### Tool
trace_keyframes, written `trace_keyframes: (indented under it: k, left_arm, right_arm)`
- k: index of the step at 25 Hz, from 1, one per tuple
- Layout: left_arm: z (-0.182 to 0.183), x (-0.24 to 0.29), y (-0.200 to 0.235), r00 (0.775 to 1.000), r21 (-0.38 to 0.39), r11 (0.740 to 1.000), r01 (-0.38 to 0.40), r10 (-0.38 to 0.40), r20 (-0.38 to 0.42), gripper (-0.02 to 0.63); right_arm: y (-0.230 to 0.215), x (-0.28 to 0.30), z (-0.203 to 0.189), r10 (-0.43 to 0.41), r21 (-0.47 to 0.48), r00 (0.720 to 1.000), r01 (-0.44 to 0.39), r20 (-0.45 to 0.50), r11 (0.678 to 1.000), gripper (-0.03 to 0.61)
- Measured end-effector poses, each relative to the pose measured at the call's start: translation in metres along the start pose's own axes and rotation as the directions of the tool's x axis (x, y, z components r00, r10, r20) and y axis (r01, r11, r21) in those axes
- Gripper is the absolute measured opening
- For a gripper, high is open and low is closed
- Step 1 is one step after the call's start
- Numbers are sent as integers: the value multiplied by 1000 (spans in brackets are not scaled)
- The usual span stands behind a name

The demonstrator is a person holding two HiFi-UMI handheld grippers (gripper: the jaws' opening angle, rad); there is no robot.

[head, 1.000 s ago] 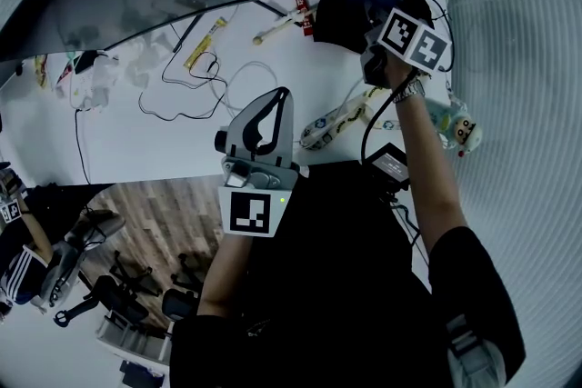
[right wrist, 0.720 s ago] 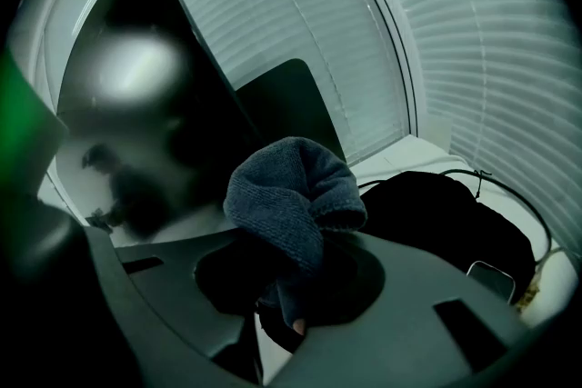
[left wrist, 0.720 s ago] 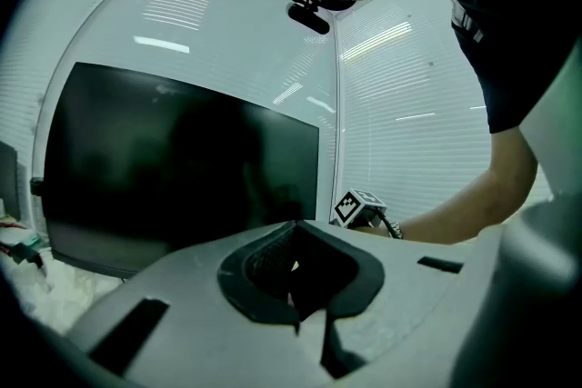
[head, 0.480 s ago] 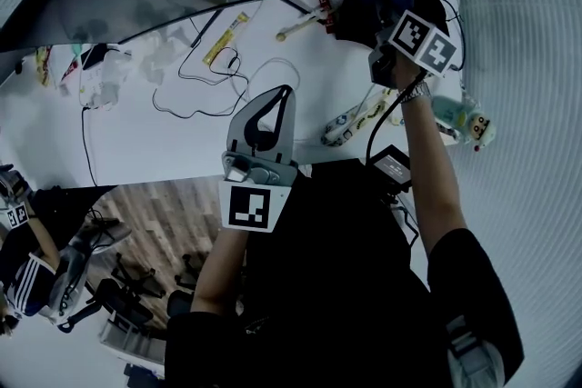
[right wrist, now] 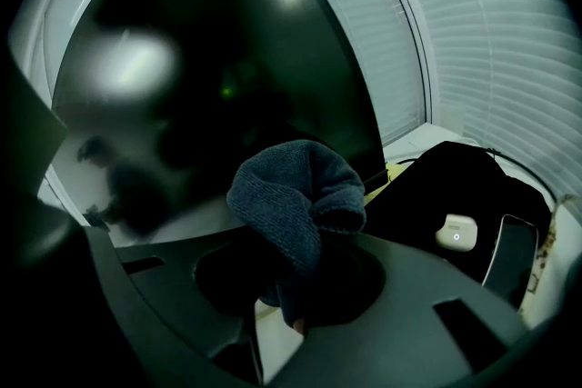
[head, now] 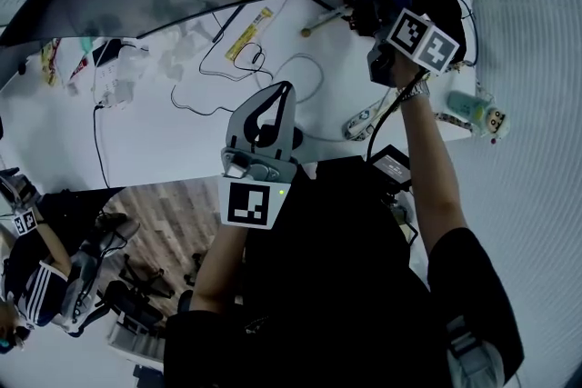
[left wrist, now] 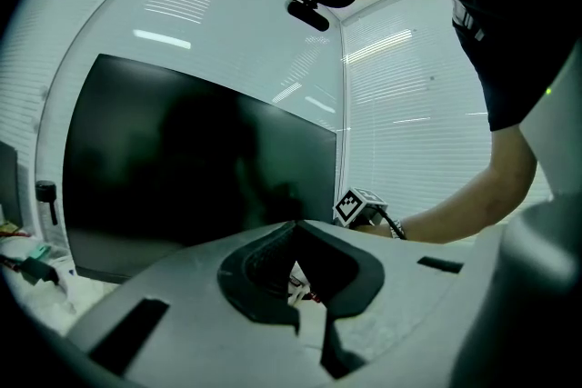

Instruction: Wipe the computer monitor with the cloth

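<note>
A person at a white desk (head: 155, 136) holds the right gripper (right wrist: 293, 291) up to a dark computer monitor (right wrist: 227, 41). Its jaws are clamped on a bunched, dark blue cloth (right wrist: 296, 191). In the right gripper view the cloth sits just below centre, in front of the screen's lower edge near its right corner (whether it touches the glass cannot be told). In the head view that gripper is at 1 o'clock, at the right end of the monitor, which spans the top of the frame from 10 to 1 o'clock.

The left gripper (head: 275, 104) hangs near the centre of the head view, over the near edge of the desk and well apart from the screen. Its jaws are drawn together with nothing between them; only a narrow slit shows in the left gripper view, with the monitor filling the frame from 9 to 12 o'clock beyond.

A loose black cable (head: 211, 73) loops across the desk at 11 o'clock of the left gripper. In the right gripper view a black pouch (right wrist: 427, 195) lies at 4 o'clock, with a small white case (right wrist: 455, 233) on it and a phone (right wrist: 511, 254) just beside. Slatted blinds (right wrist: 482, 32) cover the window at 2 o'clock.
</note>
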State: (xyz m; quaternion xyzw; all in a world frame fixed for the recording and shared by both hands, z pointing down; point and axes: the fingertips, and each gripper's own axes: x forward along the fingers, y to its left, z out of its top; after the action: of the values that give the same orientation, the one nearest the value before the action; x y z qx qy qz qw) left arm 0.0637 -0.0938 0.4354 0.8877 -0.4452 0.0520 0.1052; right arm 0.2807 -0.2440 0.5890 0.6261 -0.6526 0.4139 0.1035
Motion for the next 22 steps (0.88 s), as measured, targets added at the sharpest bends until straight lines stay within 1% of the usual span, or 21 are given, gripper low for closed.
trace_keyframes:
  k: [4,22]
  left_arm:
    - [-5,-11,15,1000,-3,1000,1,-1,-11,6]
    - [-4,-61,86,999,-17,999,-30,30,11,6]
  right_arm:
    - [17,4,-10,1,-3,1000,-1,-5,1000,80]
    - [99,24,-54,14,-17,999,-14,-32,1000,80]
